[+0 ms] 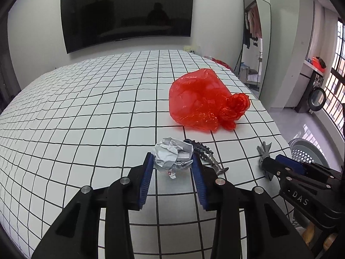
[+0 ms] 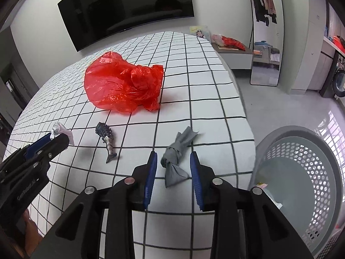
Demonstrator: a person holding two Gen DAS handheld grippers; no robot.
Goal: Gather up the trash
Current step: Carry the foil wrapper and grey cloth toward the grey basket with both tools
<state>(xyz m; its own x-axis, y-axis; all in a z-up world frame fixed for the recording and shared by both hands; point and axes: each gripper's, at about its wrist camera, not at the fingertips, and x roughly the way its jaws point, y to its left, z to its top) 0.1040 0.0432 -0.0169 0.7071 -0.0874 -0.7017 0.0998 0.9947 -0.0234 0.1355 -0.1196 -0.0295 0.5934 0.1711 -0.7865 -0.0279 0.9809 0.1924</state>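
Working near the right edge of a white tablecloth (image 2: 204,90) with a black grid, we see open cloth stretching left and toward the wall-mounted television (image 1: 127,15). Our left gripper (image 1: 173,168) is clamped on one crumpled paper ball (image 1: 172,156). Our right gripper (image 2: 173,172) stands parted around one knotted grey rag (image 2: 175,161), pads clear of it. One red plastic bag (image 2: 123,84) and one dark fish-shaped toy (image 2: 106,138) lie nearby. One perforated grey basket (image 2: 301,172) sits on the floor, just beyond the edge.
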